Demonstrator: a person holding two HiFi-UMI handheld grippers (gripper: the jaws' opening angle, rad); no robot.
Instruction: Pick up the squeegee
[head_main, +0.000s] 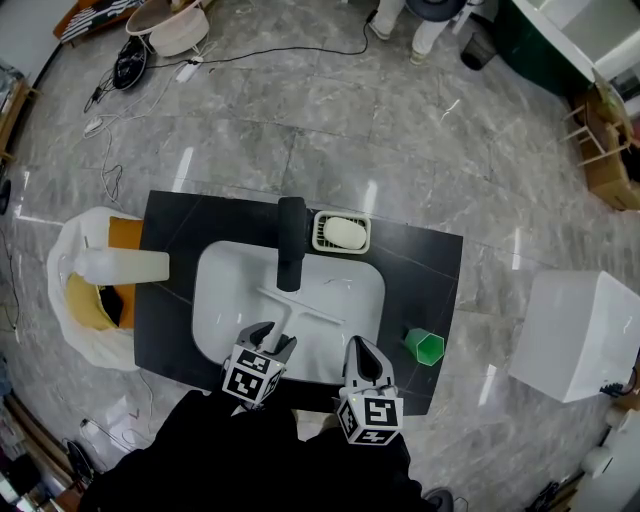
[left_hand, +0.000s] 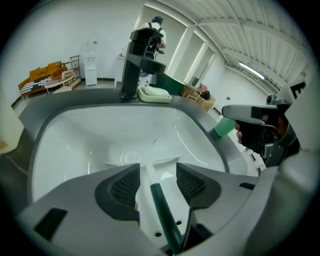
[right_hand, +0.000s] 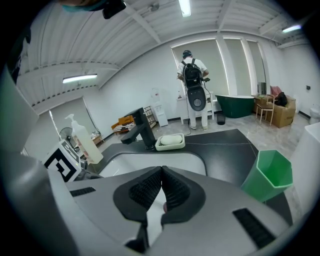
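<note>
A white squeegee (head_main: 300, 308) with a dark green grip lies in the white sink basin (head_main: 225, 290), its blade toward the faucet. My left gripper (head_main: 272, 338) hangs over the basin's near side, pointing steeply down. In the left gripper view the squeegee's handle (left_hand: 146, 186) runs between the wide-apart jaws of the left gripper (left_hand: 157, 172), and the pads do not press on it. My right gripper (head_main: 362, 355) hovers over the front rim to the right. In its own view the right gripper (right_hand: 161, 172) has its pads together with nothing between them.
A black faucet (head_main: 291, 240) and a soap dish (head_main: 342, 233) stand behind the basin on the dark counter (head_main: 420, 270). A green cup (head_main: 425, 347) sits at the right front, a pump bottle (head_main: 120, 267) at the left edge. A white box (head_main: 580, 335) stands on the floor to the right.
</note>
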